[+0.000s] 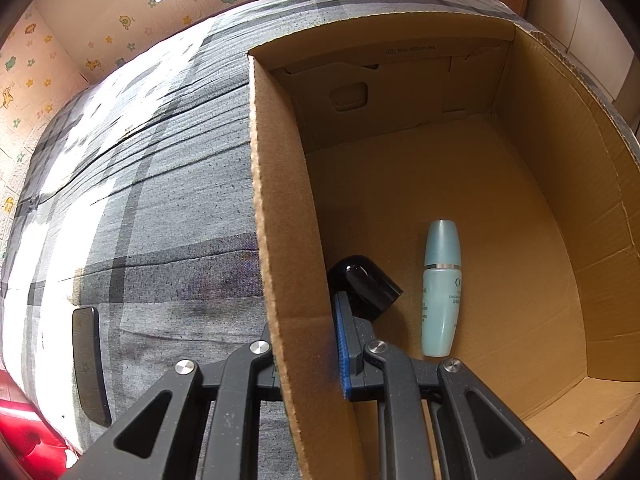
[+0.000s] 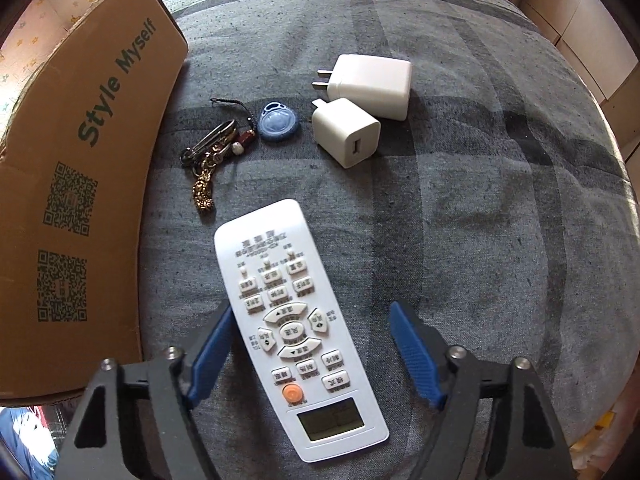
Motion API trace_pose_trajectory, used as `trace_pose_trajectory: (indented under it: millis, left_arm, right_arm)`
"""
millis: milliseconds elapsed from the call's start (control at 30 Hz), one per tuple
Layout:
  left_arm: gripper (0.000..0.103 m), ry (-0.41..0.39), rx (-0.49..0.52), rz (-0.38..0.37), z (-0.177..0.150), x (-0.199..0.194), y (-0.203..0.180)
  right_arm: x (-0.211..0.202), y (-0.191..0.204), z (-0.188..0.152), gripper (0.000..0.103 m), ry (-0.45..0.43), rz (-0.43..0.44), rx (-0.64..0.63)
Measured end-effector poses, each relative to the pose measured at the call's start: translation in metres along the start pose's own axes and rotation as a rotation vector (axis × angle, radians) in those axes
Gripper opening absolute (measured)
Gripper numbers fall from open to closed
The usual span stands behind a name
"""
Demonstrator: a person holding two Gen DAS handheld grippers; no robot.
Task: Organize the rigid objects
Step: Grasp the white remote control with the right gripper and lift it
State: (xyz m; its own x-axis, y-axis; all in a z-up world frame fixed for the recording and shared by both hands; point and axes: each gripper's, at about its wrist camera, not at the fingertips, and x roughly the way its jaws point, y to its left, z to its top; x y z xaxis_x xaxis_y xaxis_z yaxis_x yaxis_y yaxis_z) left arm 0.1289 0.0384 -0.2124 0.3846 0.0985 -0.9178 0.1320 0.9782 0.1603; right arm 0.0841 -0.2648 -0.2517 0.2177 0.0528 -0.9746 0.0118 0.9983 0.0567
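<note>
Left wrist view: left gripper (image 1: 308,354) pinching the cardboard box (image 1: 280,200) wall, outer finger hidden behind it. Inside, pale blue bottle (image 1: 440,292) lying flat beside a black cap (image 1: 366,286).

Right wrist view: right gripper (image 2: 314,354) spread, straddling a white remote (image 2: 296,328) lying on grey plaid fabric (image 2: 480,220); left pad touching, right apart. Beyond: keys (image 2: 212,152), blue tag (image 2: 278,120), two white chargers (image 2: 360,100).

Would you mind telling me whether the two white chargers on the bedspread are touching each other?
Touching, as far as the right wrist view shows: the smaller charger sits against the lower edge of the larger charger, with no bedspread visible between them.
</note>
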Motion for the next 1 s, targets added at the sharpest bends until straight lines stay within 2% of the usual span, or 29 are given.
trace_pose_trajectory:
  millis: [33,67,133,533,1000]
  left_arm:
    - [0.016,0.0,0.0,0.0,0.0,0.0,0.0]
    - [0.016,-0.001,0.0,0.0,0.0,0.0,0.0]
    - [0.016,-0.001,-0.002,-0.001,0.0,0.0,0.0]
    - [0.017,-0.005,-0.007,-0.007,-0.003,-0.002,0.003]
    - [0.017,-0.003,-0.011,-0.016,-0.002,-0.003,0.008]
  right_arm:
    - [-0.001,0.001,0.0,0.058,0.0,0.009,-0.001]
    - [-0.002,0.002,0.001,0.053,-0.003,0.006,-0.002]
    - [-0.006,0.004,0.001,0.05,-0.025,0.016,-0.005]
    - [-0.027,0.001,0.006,0.05,-0.063,0.01,0.024]
    - [-0.082,0.015,0.013,0.05,-0.147,0.0,-0.003]
